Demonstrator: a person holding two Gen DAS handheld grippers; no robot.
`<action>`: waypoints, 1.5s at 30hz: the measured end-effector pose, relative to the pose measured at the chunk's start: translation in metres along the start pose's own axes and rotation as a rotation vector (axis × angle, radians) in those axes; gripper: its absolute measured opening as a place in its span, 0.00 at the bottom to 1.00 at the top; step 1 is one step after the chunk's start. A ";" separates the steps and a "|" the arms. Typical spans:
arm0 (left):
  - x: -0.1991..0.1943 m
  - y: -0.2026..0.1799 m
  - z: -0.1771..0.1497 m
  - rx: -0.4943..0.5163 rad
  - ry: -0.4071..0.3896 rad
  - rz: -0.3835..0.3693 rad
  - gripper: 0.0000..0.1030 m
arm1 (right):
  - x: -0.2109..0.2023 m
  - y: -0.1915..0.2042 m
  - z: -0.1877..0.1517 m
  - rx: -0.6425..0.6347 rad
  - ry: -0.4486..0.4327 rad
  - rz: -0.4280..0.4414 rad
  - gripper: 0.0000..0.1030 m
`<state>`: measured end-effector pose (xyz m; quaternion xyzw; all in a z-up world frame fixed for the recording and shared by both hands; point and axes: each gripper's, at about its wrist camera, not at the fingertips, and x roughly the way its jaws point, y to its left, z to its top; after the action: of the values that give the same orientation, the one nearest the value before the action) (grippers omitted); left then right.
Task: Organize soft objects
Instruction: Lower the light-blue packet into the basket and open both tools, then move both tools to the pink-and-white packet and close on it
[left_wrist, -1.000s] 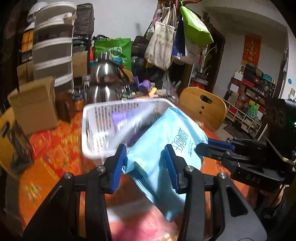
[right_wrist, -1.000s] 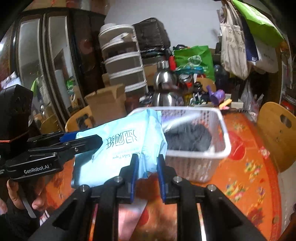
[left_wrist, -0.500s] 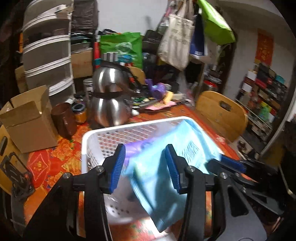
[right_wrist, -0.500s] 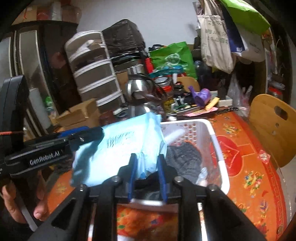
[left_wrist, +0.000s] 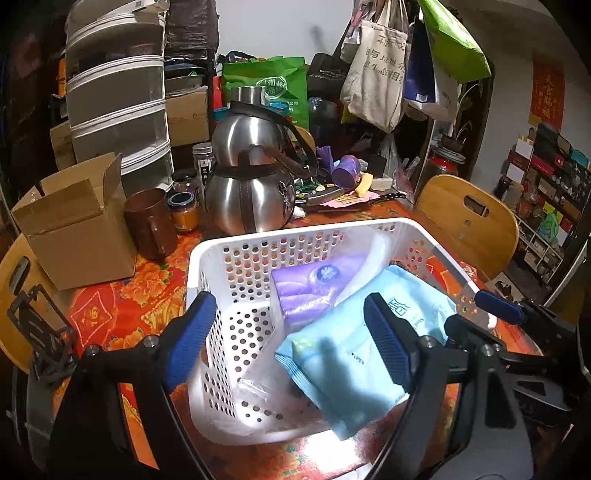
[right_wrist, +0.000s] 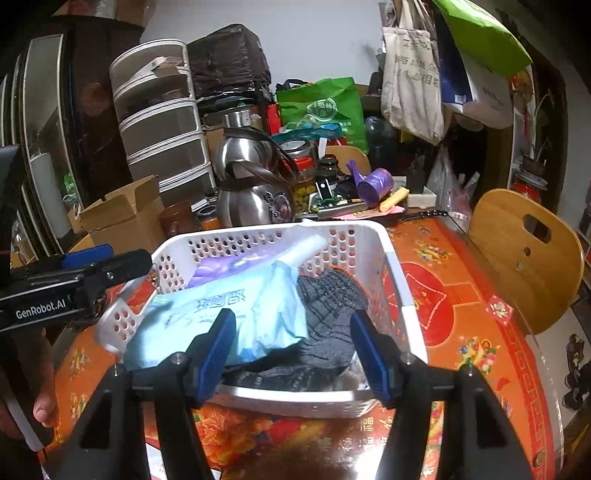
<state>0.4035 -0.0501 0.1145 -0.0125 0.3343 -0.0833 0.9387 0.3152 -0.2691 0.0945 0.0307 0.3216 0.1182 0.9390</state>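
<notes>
Beside white basket, left hand-held gripper marked GenRobot.AI, both opening, empty

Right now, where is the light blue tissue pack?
The light blue tissue pack lies tilted in the white basket, leaning on the purple pack, with the grey knitted cloth beside it.

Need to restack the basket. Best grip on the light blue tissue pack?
Take the light blue soft tissue pack by its near corner, which overhangs the white perforated plastic basket rim, coming from the near side. Probably safest: that edge is thin, exposed and tilted up, clear of the basket walls.
</notes>
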 end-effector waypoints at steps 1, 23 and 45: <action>-0.001 0.001 -0.001 -0.003 0.002 0.001 0.78 | -0.002 0.002 0.000 -0.005 -0.005 0.000 0.62; -0.109 0.056 -0.238 -0.150 0.167 0.048 0.79 | -0.068 0.059 -0.175 -0.087 0.137 0.182 0.79; -0.070 0.039 -0.264 -0.149 0.203 -0.120 0.33 | -0.033 0.096 -0.190 -0.153 0.302 0.299 0.42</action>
<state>0.1894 0.0088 -0.0499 -0.0937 0.4316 -0.1150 0.8898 0.1542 -0.1873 -0.0236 -0.0111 0.4404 0.2835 0.8518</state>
